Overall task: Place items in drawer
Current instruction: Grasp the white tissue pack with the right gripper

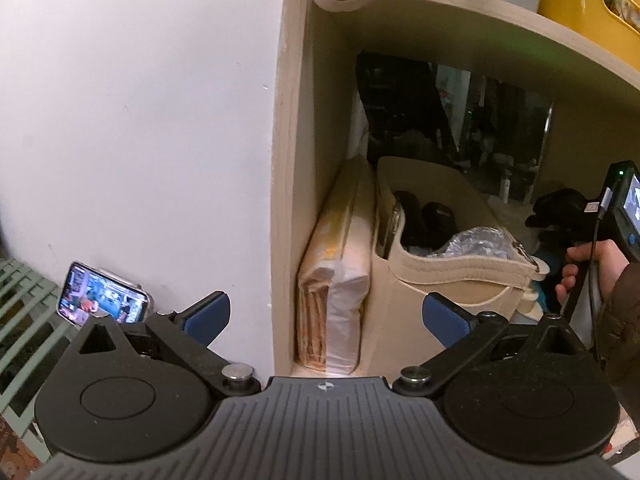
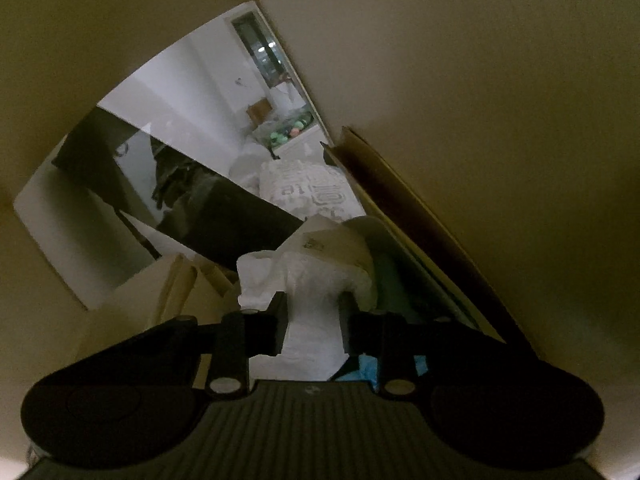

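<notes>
While the left tongs [image 1: 326, 316] stood wide open with nothing between their blue pads [image 1: 442, 312], they faced the pale wooden shelf unit [image 1: 288, 160] beside a white wall [image 1: 140, 120]. Ahead of them, inside the compartment, a flat plastic-wrapped beige packet [image 1: 336, 280] stood on edge, and just right of it sat a beige fabric storage bin [image 1: 452, 276] holding dark items and something silvery. Behind the bin leaned a dark mirror panel [image 1: 460, 120]. Left of the tongs, a phone with a lit screen [image 1: 102, 298] leaned against the wall. Far to their right, a hand [image 1: 588, 268] gripped the other tool's black handle. The right tongs [image 2: 314, 320], deep in the dim compartment, were clamped on a crumpled white plastic bag [image 2: 312, 280], their pads pressing its sides; the bag rose ahead of them, with a tilted cardboard sheet [image 2: 400, 208] to their right
</notes>
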Tool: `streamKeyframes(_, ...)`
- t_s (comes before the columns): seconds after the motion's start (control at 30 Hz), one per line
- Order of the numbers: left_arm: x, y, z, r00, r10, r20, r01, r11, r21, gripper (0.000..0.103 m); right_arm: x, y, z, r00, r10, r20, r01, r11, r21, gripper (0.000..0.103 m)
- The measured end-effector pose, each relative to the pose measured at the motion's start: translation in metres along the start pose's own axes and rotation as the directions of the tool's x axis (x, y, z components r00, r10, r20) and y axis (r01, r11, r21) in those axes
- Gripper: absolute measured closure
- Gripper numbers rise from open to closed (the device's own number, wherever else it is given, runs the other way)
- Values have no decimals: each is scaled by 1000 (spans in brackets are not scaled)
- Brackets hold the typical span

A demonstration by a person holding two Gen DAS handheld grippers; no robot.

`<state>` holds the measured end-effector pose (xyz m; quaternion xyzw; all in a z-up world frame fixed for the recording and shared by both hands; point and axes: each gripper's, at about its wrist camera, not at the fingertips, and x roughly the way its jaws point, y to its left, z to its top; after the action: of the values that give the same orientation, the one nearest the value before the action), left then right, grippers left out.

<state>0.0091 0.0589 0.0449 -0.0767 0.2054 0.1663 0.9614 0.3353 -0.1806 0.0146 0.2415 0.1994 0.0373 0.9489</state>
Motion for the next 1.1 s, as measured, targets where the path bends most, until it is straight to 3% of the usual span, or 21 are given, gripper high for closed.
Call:
streamKeyframes(0.37,-6,-9,-6,999,-39,11,39,998,53,0,-39,5,-10,997,-7,74,11,998,-61,94)
streamKeyframes(0.67,-9,-16,-10,994,-112,-9,113,992,49,0,-118,-15,-13,992,71,109,-80,993,84,97)
streamKeyframes(0.8,-10,-20,-12,979,-199,-33,200,979,32,0,-151,-35,-24,991,92,93,-106,981,161,97)
streamKeyframes(0.87,-8,-20,-11,956,-287,-66,287,958,-3,0,-168,-47,-30,991,112,77,-126,968,217,97)
streamKeyframes(0.93,2,-20,-10,891,-437,-125,432,900,-66,0,-184,-59,-36,990,130,58,-141,953,269,97)
streamKeyframes(1.0,12,-22,-8,823,-546,-157,529,837,-140,0,-196,-69,-43,988,151,30,-152,936,319,97)
streamKeyframes(1.07,22,-26,-8,782,-603,-160,571,795,-203,0,-203,-78,-53,987,161,7,-152,918,365,97)
streamKeyframes(1.1,28,-29,-8,771,-614,-167,575,785,-231,0,-205,-83,-58,985,170,-2,-156,908,388,97)
